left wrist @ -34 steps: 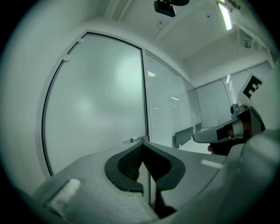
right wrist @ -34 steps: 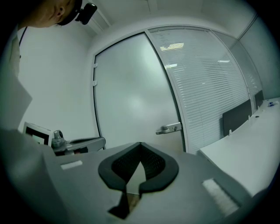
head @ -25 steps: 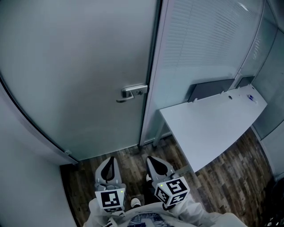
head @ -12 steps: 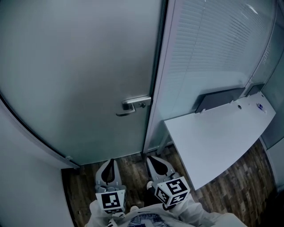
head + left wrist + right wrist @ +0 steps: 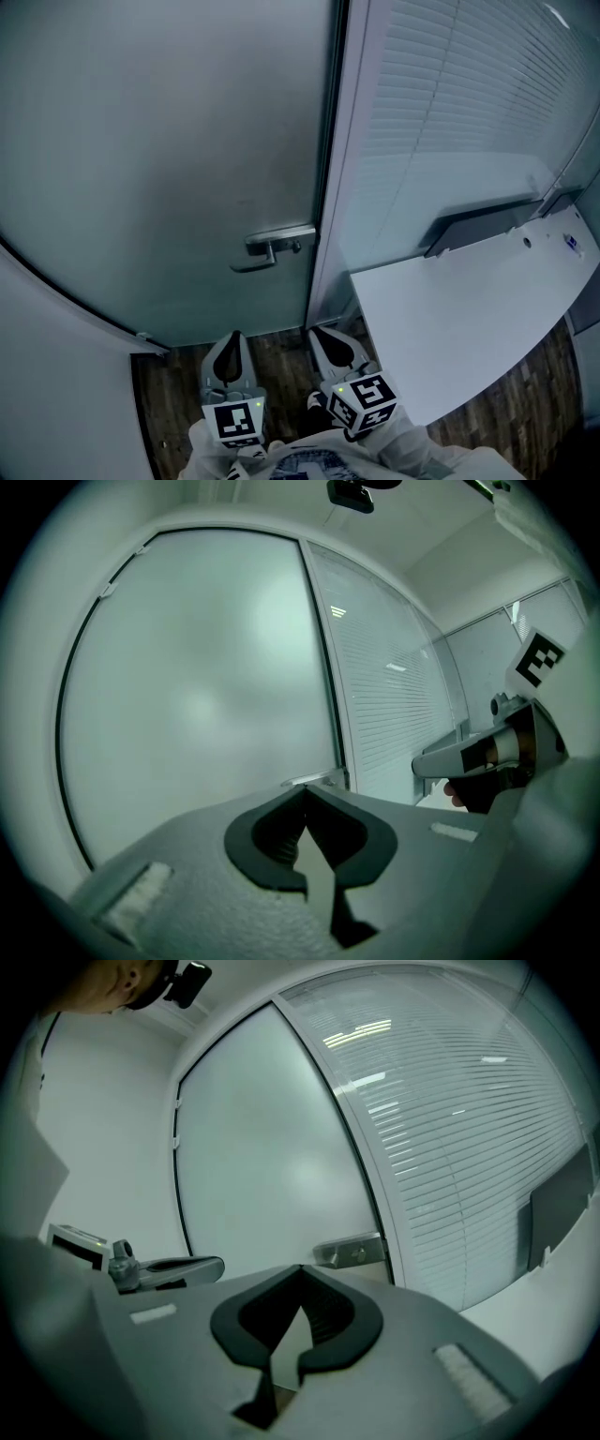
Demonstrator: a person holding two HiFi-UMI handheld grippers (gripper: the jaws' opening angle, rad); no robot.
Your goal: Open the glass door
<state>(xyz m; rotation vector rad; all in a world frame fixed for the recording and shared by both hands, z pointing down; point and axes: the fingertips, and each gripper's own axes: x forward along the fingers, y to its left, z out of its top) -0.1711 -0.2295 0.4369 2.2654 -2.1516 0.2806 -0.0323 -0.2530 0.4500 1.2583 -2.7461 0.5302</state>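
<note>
Two claws low at bottom centre of the head view, left gripper [image 5: 232, 345] and right gripper [image 5: 334, 345], each pressed together and pinching nothing. Approach step, by the look of it: glass door [image 5: 169, 141] shut across the upper left, lever handle [image 5: 272, 246] at mid-frame near its right edge, well apart from both tips.

Next: lift one claw to the lever, press it down, then swing the door. Hard to read from here whether by pushing or pulling.

Tight quarters: door frame [image 5: 330, 187] just right of the handle, white table [image 5: 469, 300] close at lower right, wall [image 5: 56, 394] at lower left. Only a narrow strip of floor [image 5: 281, 356] free.
</note>
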